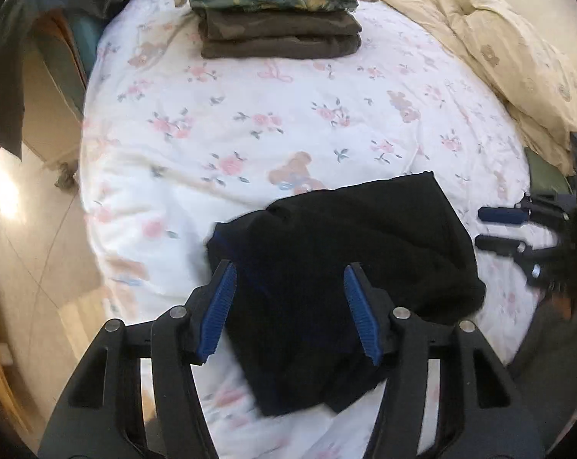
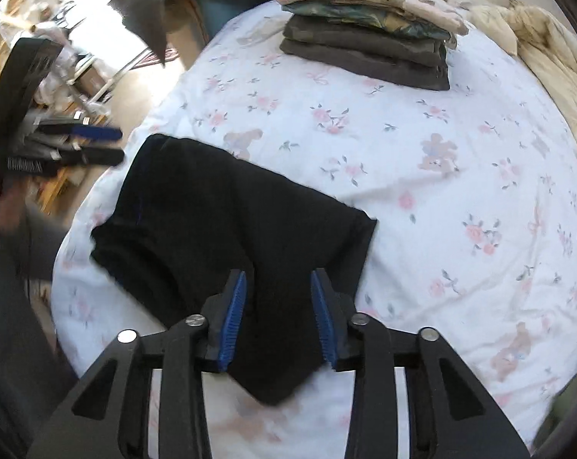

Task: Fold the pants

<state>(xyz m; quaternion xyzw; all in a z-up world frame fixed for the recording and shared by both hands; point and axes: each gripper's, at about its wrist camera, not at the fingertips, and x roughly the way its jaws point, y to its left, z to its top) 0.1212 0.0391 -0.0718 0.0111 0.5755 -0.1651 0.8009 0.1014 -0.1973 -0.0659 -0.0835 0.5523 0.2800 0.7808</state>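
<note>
Black pants [image 1: 346, 264] lie in a folded bundle on the floral bed sheet [image 1: 250, 114]. They also show in the right wrist view [image 2: 227, 222]. My left gripper [image 1: 290, 271] is open, its blue-padded fingers above the near part of the pants, holding nothing. My right gripper [image 2: 279, 279] is open above the near corner of the pants, also empty. The right gripper shows at the right edge of the left wrist view [image 1: 491, 227]. The left gripper shows at the left edge of the right wrist view [image 2: 116, 145].
A stack of folded clothes [image 1: 277, 26] sits at the far side of the bed, also in the right wrist view [image 2: 369, 42]. A cream duvet [image 1: 510, 57] is bunched at the right. The floor [image 1: 28, 229] and the bed edge lie to the left.
</note>
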